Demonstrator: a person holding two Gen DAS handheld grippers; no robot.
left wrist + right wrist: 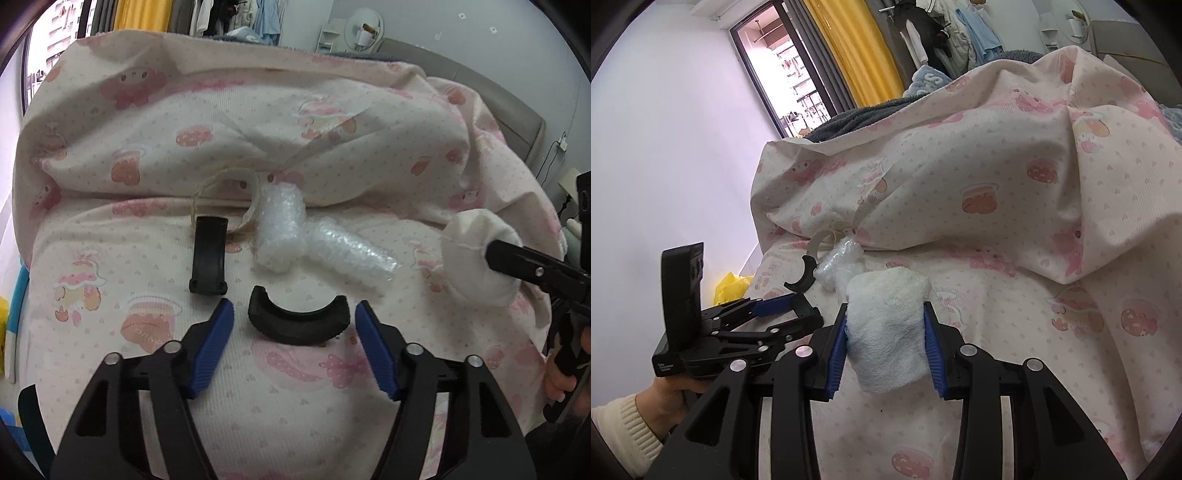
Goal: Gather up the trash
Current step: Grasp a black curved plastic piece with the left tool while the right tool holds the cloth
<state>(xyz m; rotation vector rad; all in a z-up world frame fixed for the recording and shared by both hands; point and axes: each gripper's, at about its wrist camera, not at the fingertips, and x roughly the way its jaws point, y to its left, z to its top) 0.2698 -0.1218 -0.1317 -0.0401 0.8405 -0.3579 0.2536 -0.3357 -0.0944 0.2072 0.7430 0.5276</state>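
Nearest, the left gripper [295, 325] hangs over the bed with its blue pads spread apart; a curved black plastic piece [298, 324] lies on the quilt [147, 110] between the fingertips, and neither pad touches it. In the right wrist view this gripper [792, 301] shows only side-on, its far finger hidden behind its own body, and the hand [670, 402] holding it is cut off by the frame edge beyond a cream sleeve [624, 424].

The right gripper [886, 328] is closed partway on a white cloth wad [886, 332], both pads pressing into its sides. From the left wrist only one dark finger of it reaches in at the right edge, against the same wad [476, 254]; the rest is out of frame.

Further out lies a second black curved piece [208, 260], then two rolls of bubble wrap [280, 229] touching each other, one overlapping a ring of tape [236, 199] that is partly tucked under a fold of the quilt. How much of the ring is buried cannot be told.

Beyond the bed, a yellow curtain [857, 48] and hanging clothes [923, 29] are blurred and distorted by the lens; a yellow bag [733, 286] on the floor is mostly hidden.
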